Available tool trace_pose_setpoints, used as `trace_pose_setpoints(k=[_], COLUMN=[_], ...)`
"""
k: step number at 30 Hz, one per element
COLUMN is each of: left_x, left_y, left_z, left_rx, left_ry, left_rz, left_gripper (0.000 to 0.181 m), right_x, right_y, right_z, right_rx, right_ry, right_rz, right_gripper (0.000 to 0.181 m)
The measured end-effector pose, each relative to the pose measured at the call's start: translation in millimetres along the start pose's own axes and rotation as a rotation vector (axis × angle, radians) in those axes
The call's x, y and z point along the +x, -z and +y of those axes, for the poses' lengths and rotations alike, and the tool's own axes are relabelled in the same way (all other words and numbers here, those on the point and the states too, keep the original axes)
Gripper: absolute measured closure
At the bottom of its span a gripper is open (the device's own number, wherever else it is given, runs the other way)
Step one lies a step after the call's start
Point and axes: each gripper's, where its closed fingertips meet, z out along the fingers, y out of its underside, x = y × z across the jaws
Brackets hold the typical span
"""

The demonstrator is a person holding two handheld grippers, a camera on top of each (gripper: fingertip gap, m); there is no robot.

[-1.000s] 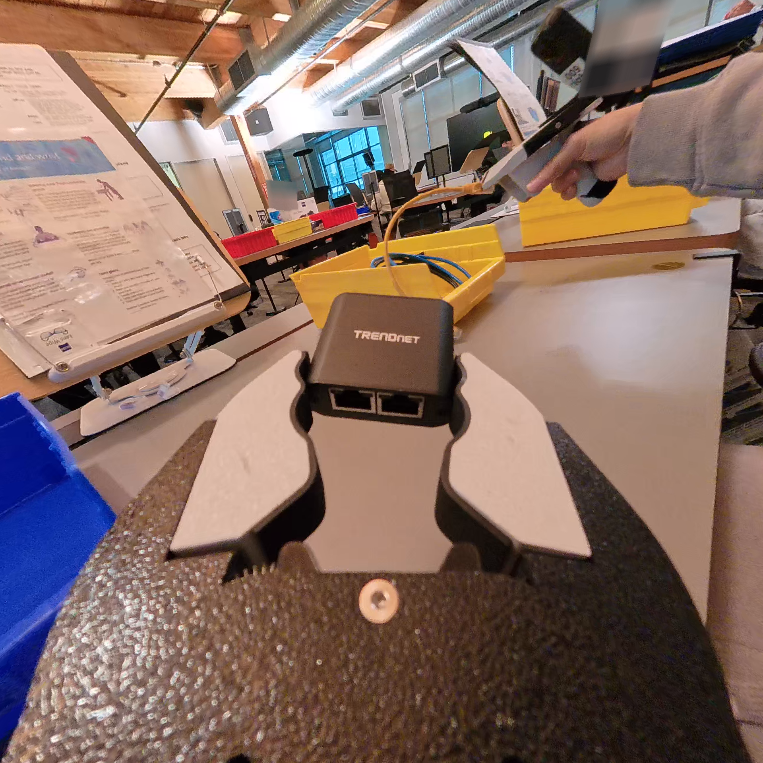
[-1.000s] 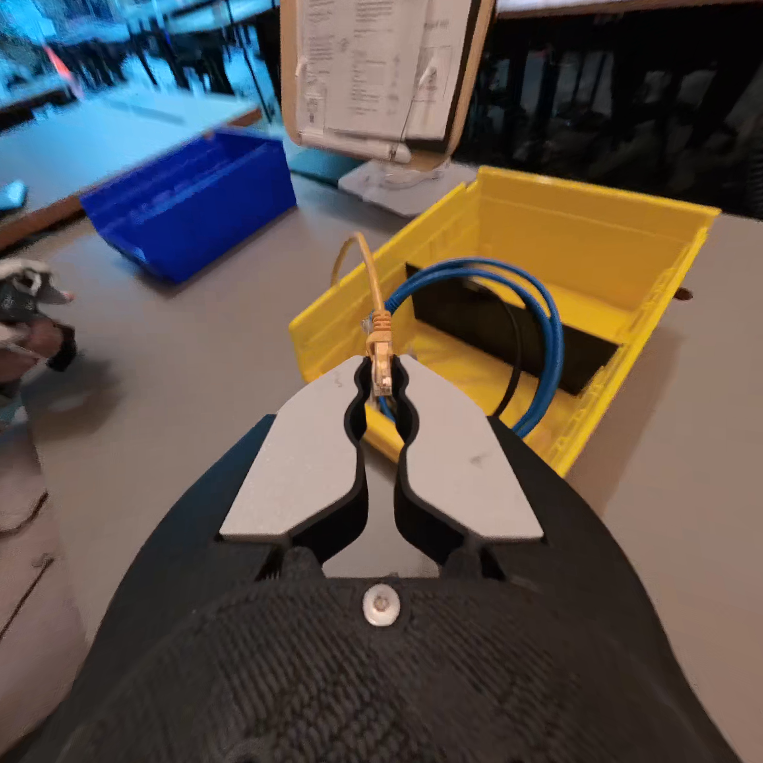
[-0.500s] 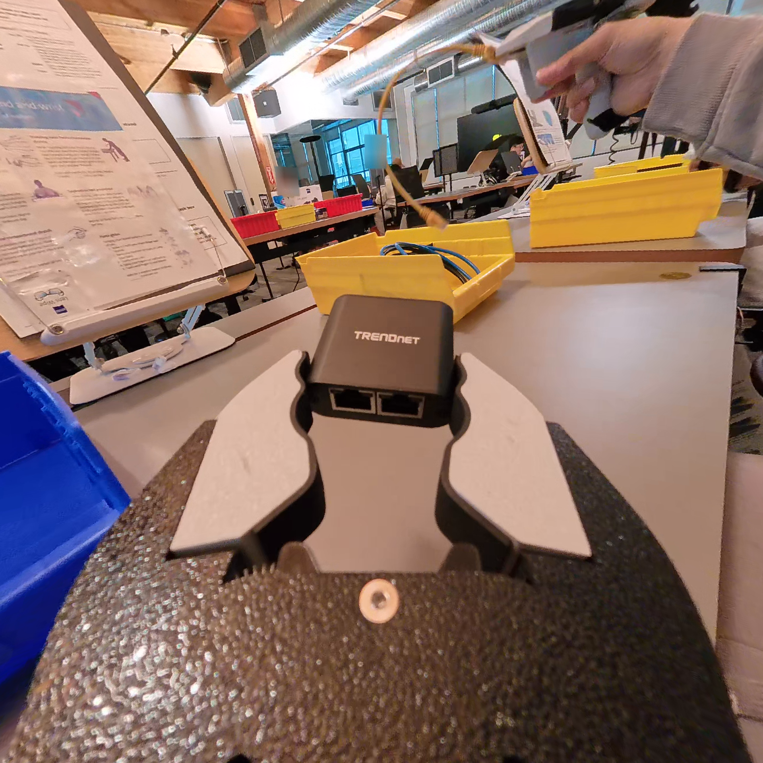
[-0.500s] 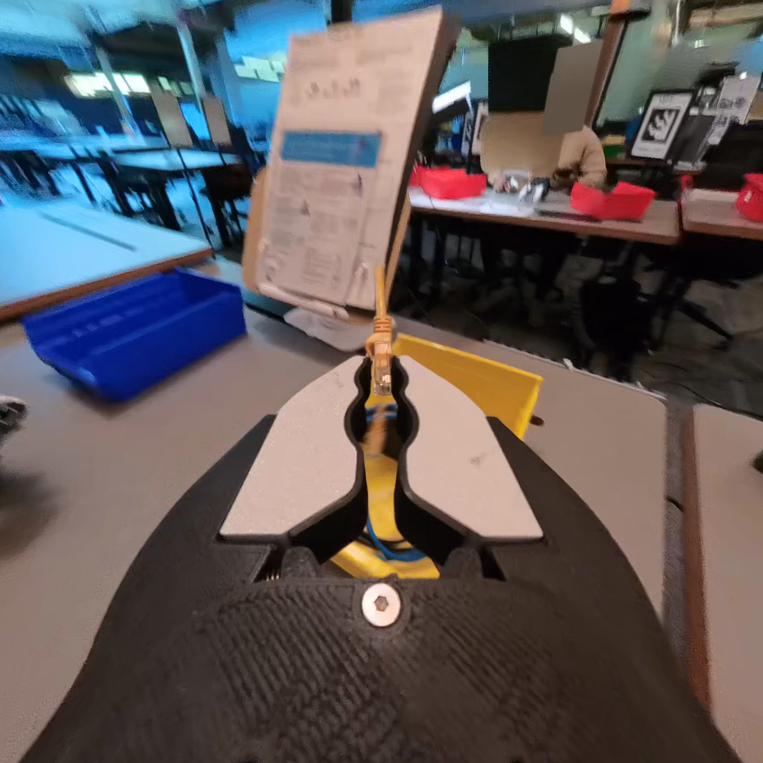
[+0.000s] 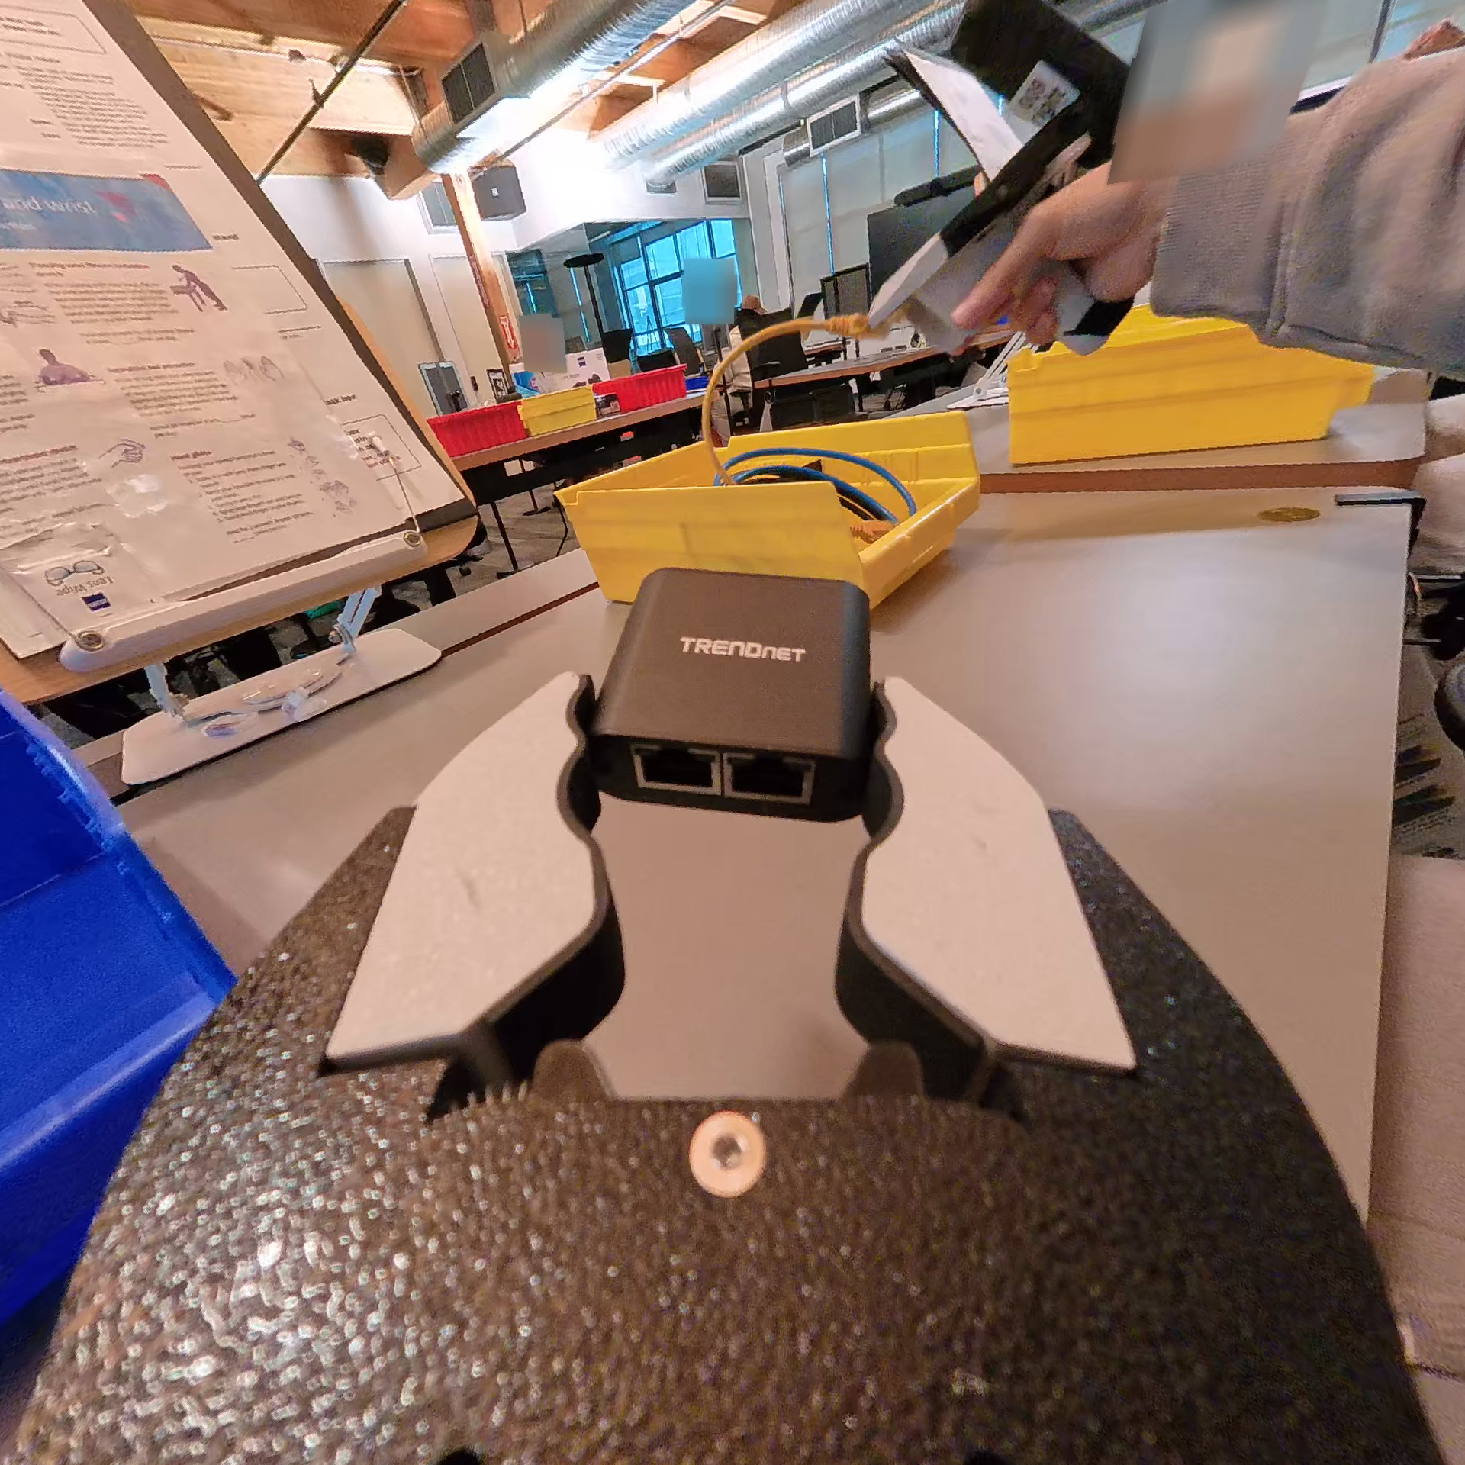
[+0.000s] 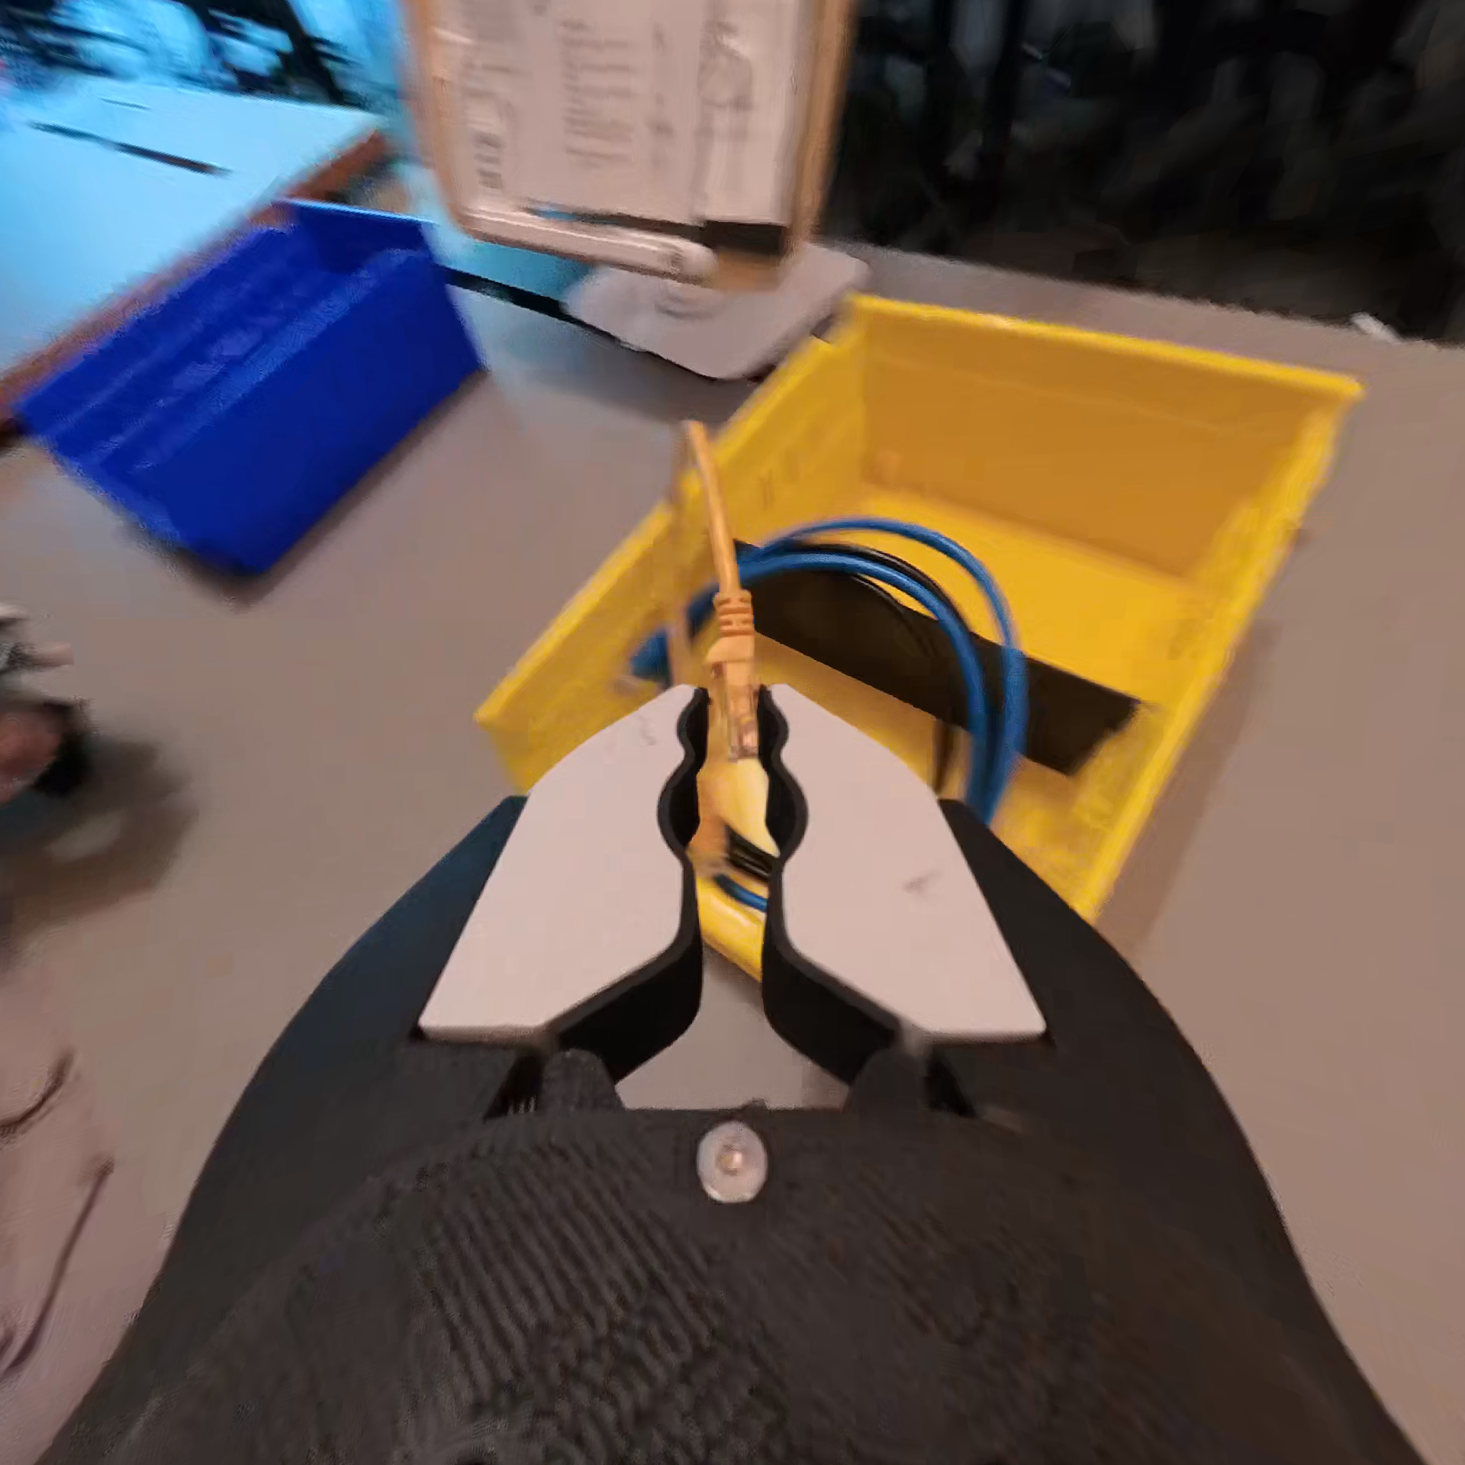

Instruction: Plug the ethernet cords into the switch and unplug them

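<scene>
**A:** Biggest worry first: what could spoil this from here?

**B:** The long run of yellow cord [image 5: 717,396]. It loops from the right gripper [image 6: 731,717] back down into the yellow bin [image 6: 1126,444] beyond its jaws, where the blue cord [image 6: 983,634] is coiled. If the loop snags on the bin wall or that coil during the carry, it could drag the plug askew in the grip.

**A:** And the switch?

**B:** The switch [image 5: 733,682] sits on the desk [image 5: 1110,713], clamped between the left gripper [image 5: 733,741] jaws at their tips, its two ports facing back toward the camera. The grip looks sound, but a hard push on the plug might slide the box deeper between the jaws.

**A:** Smallest risk?

**B:** The yellow plug [image 6: 733,698] itself. The right jaws are pinched on it near their tips, boot pointing away. It must be turned to face a port, and a tilted plug would likely jam at the opening.

**A:** What differs from half a second back?

**B:** The right gripper has dropped from high, looking out at the room, to looking down on the bin again. From the left view it has come lower, up and right of the switch. The left jaws have not shifted on the switch.
</scene>
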Motion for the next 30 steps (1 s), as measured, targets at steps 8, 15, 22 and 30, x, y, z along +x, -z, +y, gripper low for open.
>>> trace_pose_setpoints(k=[8,15,22,30], left_x=[1,1,4,29], left_y=[0,0,-1,-6], left_z=[0,0,0,-3], left_rx=[0.0,0.002,-0.002,0.006], left_ry=[0.001,0.004,0.004,-0.072], left_rz=[0.001,0.001,0.017,0.118], left_gripper=[0.117,0.117,0.117,0.117], right_x=[66,63,-44,-299], right_y=[-14,18,3,-63], right_z=[55,39,30,62], right_rx=[-0.296,-0.224,-0.048,0.002], right_ry=[0.089,0.189,0.076,-0.214], right_rz=[0.394,0.536,0.092,-0.788], right_gripper=[0.13,0.104,0.104,0.103])
